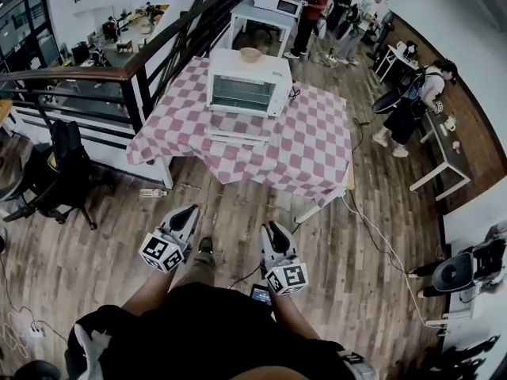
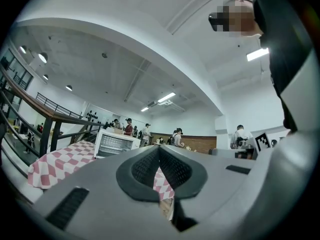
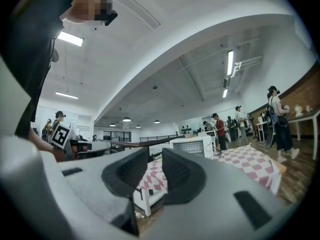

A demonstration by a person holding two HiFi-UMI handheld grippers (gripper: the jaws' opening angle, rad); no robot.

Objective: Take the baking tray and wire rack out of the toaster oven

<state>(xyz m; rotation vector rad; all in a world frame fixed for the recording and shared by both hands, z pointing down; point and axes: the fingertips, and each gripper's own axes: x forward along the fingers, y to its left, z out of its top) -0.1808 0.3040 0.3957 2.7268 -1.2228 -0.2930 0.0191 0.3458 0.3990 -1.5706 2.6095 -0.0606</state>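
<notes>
The white toaster oven point(image 1: 248, 83) stands on a table with a red-and-white checked cloth point(image 1: 317, 145), well ahead of me across the wooden floor. A small bowl point(image 1: 250, 54) rests on its top. I cannot make out the baking tray or wire rack inside it from here. My left gripper point(image 1: 186, 214) is low at my left with its fingertips together and nothing held. My right gripper point(image 1: 272, 229) has a narrow gap between its pads, also empty. The oven point(image 2: 116, 143) shows far off past the left gripper point(image 2: 159, 151), and the oven point(image 3: 192, 145) likewise past the right gripper point(image 3: 155, 156).
A dark stair railing point(image 1: 119, 74) runs behind the table's left side. A black chair point(image 1: 63, 165) stands at the left. Several people point(image 1: 317, 6) are by a second white table point(image 1: 261, 18) at the back, one person point(image 1: 416, 101) at the right. A cable point(image 1: 380, 236) trails over the floor.
</notes>
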